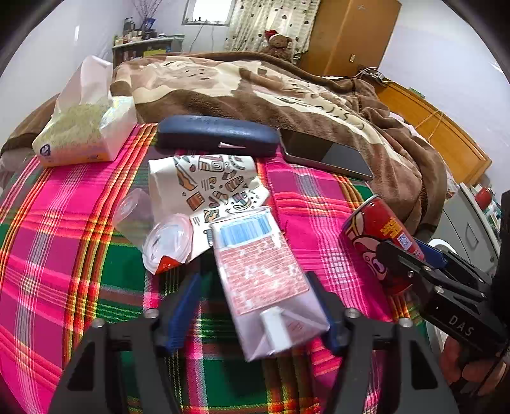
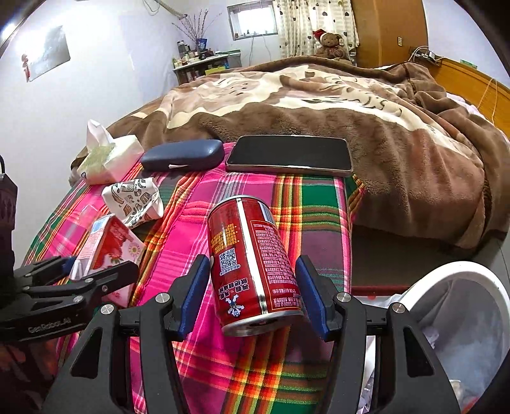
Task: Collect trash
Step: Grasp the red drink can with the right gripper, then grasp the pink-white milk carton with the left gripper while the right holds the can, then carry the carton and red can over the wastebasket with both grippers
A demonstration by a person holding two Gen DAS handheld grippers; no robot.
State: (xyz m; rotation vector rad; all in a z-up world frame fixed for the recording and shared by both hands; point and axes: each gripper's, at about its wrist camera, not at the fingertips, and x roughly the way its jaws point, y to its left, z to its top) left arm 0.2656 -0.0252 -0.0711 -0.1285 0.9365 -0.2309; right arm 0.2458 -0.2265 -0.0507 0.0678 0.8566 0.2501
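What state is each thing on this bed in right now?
Red can: lying between the right gripper's pads, which look closed on it.
Milk carton: lying between the left gripper's open pads.
Plastic cup: tipped over.
Glasses case: shut.
Tablet: screen dark.

We are in a bedroom of a home. Beyond the jaws lies a bed [image 2: 197, 334] with a plaid sheet, and further on a brown blanket [image 2: 318, 105]. A teddy bear [image 2: 330, 43] sits at the far end, before a heart-print curtain [image 2: 306, 25]. Beside it stands a wooden wardrobe [image 2: 389, 28]. Far left of the jaws, a shelf [image 2: 204, 65] holds bottles under a small window [image 2: 253, 19].
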